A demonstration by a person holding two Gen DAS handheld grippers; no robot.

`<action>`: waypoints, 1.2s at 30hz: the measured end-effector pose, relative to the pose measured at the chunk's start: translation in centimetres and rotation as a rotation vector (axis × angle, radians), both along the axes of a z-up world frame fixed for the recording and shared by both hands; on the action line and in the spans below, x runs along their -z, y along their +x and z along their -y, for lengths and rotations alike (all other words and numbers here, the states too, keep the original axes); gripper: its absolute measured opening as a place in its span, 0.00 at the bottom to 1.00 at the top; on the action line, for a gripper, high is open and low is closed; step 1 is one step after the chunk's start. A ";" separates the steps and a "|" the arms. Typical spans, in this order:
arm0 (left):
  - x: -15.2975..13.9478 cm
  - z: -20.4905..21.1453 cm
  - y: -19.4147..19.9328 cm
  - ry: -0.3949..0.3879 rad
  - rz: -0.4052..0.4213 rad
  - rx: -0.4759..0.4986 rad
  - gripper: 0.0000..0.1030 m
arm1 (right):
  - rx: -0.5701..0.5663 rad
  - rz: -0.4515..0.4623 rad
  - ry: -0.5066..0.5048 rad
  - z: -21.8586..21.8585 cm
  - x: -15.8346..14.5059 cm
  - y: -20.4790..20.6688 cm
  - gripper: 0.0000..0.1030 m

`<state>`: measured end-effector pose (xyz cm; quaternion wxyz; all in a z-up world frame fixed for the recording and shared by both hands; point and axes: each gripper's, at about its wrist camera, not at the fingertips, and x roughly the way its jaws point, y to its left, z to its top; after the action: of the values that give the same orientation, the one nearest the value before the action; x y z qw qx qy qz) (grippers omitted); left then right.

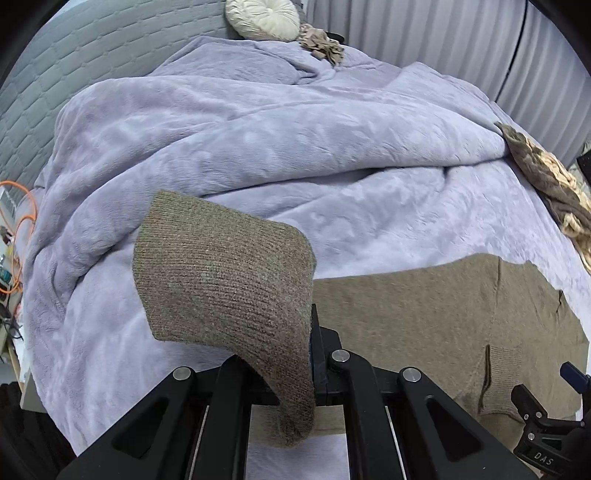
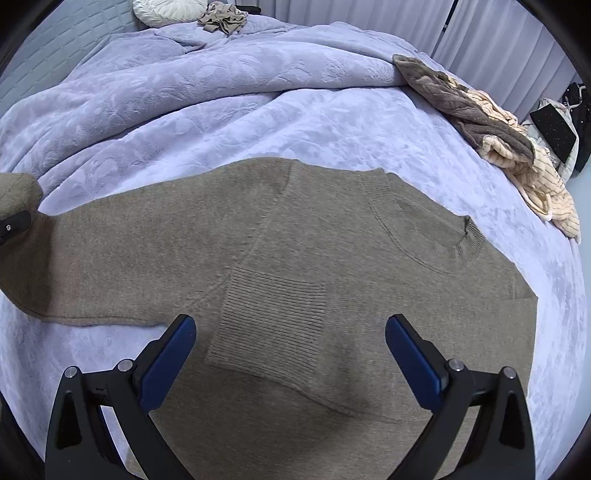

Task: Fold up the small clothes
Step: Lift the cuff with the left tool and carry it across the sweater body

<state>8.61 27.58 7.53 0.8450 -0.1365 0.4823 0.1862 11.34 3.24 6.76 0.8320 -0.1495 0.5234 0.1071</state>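
Note:
A brown knit sweater (image 2: 295,240) lies flat on the bed, neckline (image 2: 458,243) to the right. One sleeve is folded across the body, and its ribbed cuff (image 2: 273,317) lies on the chest. My left gripper (image 1: 312,354) is shut on the other sleeve's end (image 1: 221,273), which is lifted off the bed and flops over the jaws. In the right wrist view that raised sleeve (image 2: 18,192) shows at the far left edge. My right gripper (image 2: 290,354) hovers open above the folded cuff with nothing between its blue pads (image 2: 166,362).
A rumpled lavender blanket (image 1: 258,147) covers the bed. A pile of brown and cream striped clothes (image 2: 498,125) sits near the right edge. A round cream cushion (image 1: 262,16) and a beige garment (image 1: 321,44) lie at the head. Orange cables (image 1: 22,221) hang at the left.

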 end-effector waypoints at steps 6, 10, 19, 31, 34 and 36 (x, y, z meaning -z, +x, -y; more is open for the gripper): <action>0.3 3.0 1.3 0.023 -0.022 0.038 0.08 | 0.017 0.007 0.000 2.4 -0.1 0.5 0.99; 0.3 4.9 2.0 0.039 -0.031 0.061 0.08 | 0.025 0.009 0.005 3.8 -0.2 0.8 0.99; 0.7 8.8 3.5 0.068 -0.053 0.105 0.08 | 0.051 0.010 0.022 6.7 -0.3 1.5 0.99; 0.5 14.4 4.8 0.091 -0.058 0.173 0.08 | 0.081 -0.003 0.039 10.2 0.2 1.6 0.99; 0.4 16.1 4.9 0.100 -0.057 0.196 0.08 | 0.089 -0.004 0.042 11.3 0.2 1.5 0.99; 0.3 17.4 5.0 0.103 -0.059 0.213 0.08 | 0.096 -0.006 0.051 12.0 0.2 1.5 0.99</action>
<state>13.60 10.22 7.19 0.8515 -0.0352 0.5083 0.1237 12.79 -8.80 6.56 0.8383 -0.1028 0.5293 0.0810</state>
